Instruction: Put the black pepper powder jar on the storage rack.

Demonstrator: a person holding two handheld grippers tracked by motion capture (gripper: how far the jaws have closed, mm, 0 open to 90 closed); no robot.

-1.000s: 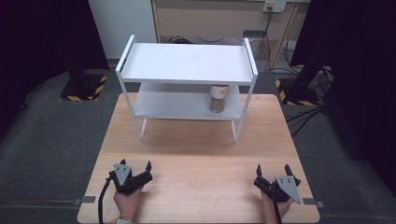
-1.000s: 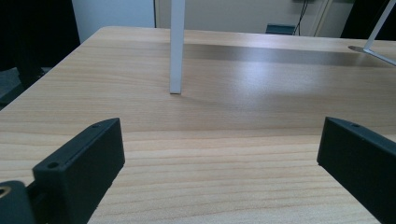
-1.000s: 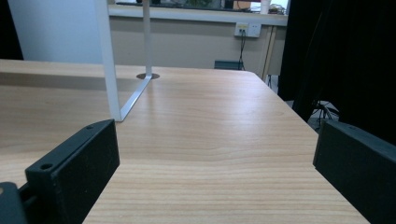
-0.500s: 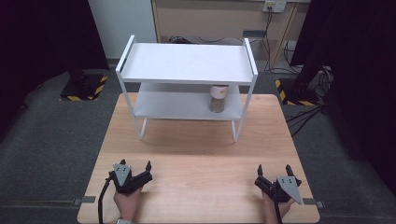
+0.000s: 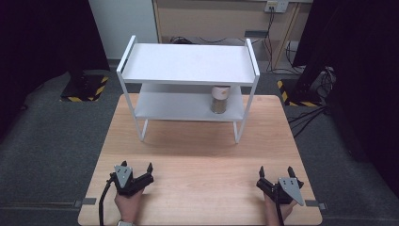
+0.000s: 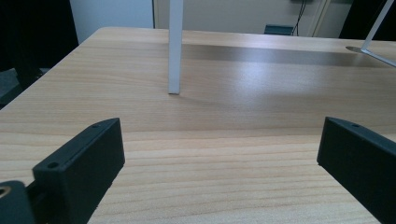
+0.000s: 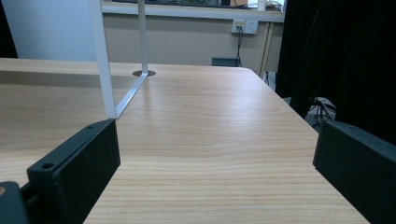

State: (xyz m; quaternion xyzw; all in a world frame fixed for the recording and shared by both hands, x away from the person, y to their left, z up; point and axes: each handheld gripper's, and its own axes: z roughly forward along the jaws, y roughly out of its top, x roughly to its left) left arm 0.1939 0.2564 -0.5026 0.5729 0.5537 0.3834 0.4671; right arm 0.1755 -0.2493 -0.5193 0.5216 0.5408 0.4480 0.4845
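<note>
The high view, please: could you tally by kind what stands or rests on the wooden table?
White two-tier shelf rack: 1
Jar on its lower shelf: 1
Black grippers: 2, left gripper and right gripper
Total: 4

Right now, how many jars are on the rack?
1. The jar stands on the rack's lower shelf, toward the right end. The top shelf hides part of the lower one, so another could be behind.
</note>
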